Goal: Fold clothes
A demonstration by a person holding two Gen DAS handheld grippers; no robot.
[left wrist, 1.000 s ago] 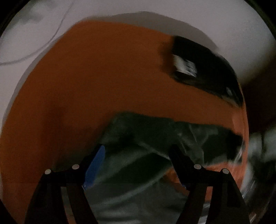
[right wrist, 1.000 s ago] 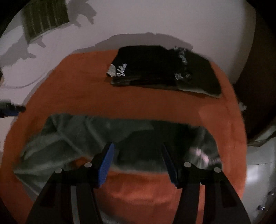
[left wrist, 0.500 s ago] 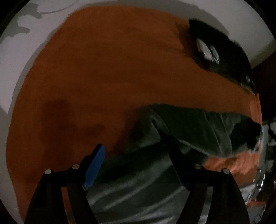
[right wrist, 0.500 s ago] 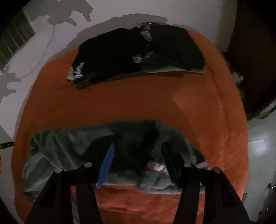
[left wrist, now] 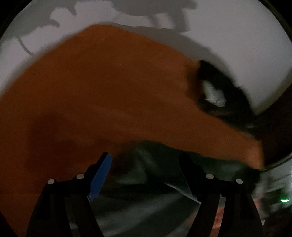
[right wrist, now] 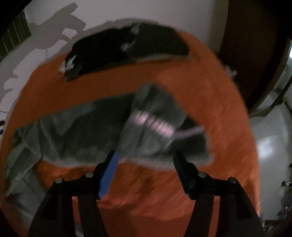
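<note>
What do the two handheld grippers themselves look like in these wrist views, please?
The left gripper and the right gripper look alike: black angular two-finger frames with round silver fasteners and blue pads lining the fingers' inner faces. No cables, markings, hands or sleeves show.

orange bed cover [right wrist: 209, 87] | grey garment [right wrist: 87, 131] (blurred), black folded clothes [right wrist: 116, 52], probably stacked

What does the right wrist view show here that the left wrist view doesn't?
Only the right wrist view shows the grey garment whole, its pale pink band, and the right gripper, jaws opening at the garment's near edge. Only the left wrist view shows the left gripper, open over that garment's end, and a green light. Both show the orange blanket, the folded black clothes and the white wall.
</note>
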